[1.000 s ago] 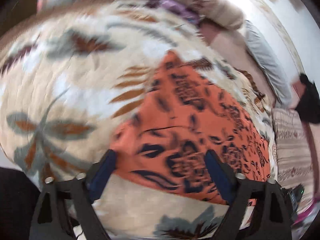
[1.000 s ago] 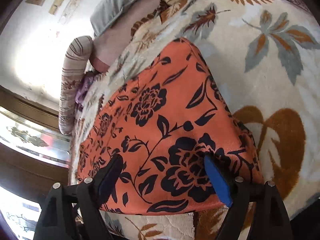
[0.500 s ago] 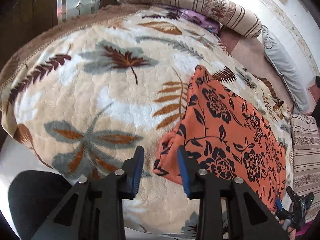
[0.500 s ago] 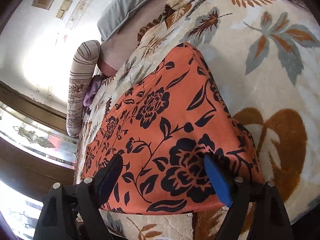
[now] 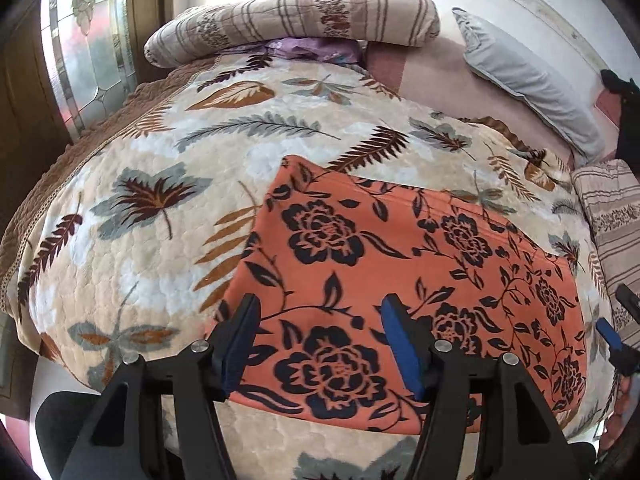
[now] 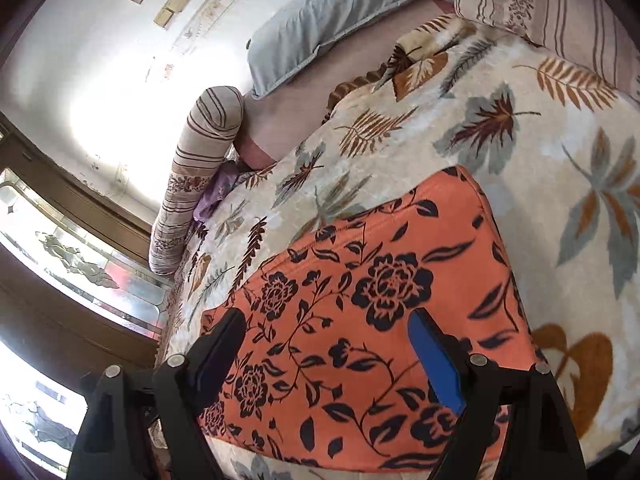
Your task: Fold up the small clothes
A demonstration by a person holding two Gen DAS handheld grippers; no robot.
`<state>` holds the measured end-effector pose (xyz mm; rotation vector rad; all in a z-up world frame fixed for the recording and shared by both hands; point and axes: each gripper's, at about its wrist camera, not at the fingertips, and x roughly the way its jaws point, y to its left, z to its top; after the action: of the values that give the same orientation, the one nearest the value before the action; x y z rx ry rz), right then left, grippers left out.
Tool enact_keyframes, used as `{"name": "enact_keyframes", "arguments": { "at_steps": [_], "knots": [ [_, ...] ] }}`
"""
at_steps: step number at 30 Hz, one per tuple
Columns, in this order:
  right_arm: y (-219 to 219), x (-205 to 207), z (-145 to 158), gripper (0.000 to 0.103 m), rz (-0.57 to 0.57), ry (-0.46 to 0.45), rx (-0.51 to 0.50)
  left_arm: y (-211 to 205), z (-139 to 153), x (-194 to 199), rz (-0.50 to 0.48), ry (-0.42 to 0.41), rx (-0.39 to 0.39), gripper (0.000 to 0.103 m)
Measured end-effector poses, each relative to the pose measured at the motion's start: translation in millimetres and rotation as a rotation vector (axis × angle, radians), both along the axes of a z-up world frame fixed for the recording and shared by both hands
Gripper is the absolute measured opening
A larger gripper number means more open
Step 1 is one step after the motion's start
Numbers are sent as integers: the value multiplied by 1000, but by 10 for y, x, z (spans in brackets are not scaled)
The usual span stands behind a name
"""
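Orange floral garment [image 5: 400, 264] lies folded flat on the leaf-print blanket [image 5: 160, 240]. Left gripper [image 5: 320, 332] jaws, just reopened, stand spread and empty; right gripper [image 6: 328, 344] likewise spread above it.

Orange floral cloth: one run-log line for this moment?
orange floral cloth: flat on leaf blanket | left tongs: open, empty | right tongs: open, empty

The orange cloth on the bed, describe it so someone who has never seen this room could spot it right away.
Start at the bed's cream blanket printed with brown and grey leaves. Lying flat near its front edge is the orange cloth, a folded rectangle. Its bright orange ground with black roses and vines sets it apart from the pale leafy blanket and the striped pillows.
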<state>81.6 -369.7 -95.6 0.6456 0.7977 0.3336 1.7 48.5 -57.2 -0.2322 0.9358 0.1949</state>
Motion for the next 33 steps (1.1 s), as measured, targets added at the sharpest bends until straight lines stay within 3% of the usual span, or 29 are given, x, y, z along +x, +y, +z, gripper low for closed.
{"name": "enact_keyframes", "arguments": {
  "at_steps": [2, 5, 9, 12, 14, 15, 18, 21, 22, 24, 26, 30, 33],
  "knots": [
    [21, 217, -135, 91, 7, 41, -15, -152, 25, 53, -26, -9, 23, 71],
    [-39, 531, -595, 91, -69, 238, -122, -307, 29, 126, -54, -3, 62, 71],
    [-56, 405, -420, 91, -80, 157, -41, -354, 26, 176, -56, -11, 96, 72],
    [39, 406, -330, 91, -28, 106, -88, -347, -22, 237, -56, 8, 80, 72],
    [11, 539, -558, 91, -37, 204, -158, -354, -39, 252, -52, 14, 85, 72],
    [-41, 552, -641, 91, -54, 239, -137, -355, -47, 256, -56, 19, 87, 72],
    [-53, 415, -421, 91, -73, 184, -88, -344, -63, 244, -51, 20, 109, 72],
    [63, 273, -313, 92, -1, 118, -64, -329, -98, 251, -41, 37, 95, 72],
    [103, 281, -362, 92, 30, 120, -98, -335, -108, 246, -41, 42, 98, 72],
    [81, 368, -601, 91, 22, 222, -170, -355, -116, 227, -50, 58, 104, 72],
    [19, 243, -470, 91, -26, 185, -122, -373, -89, 172, -61, 51, 119, 72],
    [22, -43, -268, 91, -15, 131, -80, -390, -22, 107, -51, 39, 117, 72],
    [45, -256, -310, 91, 2, 134, -55, -423, 49, 69, -57, 25, 130, 73]
  ]
}}
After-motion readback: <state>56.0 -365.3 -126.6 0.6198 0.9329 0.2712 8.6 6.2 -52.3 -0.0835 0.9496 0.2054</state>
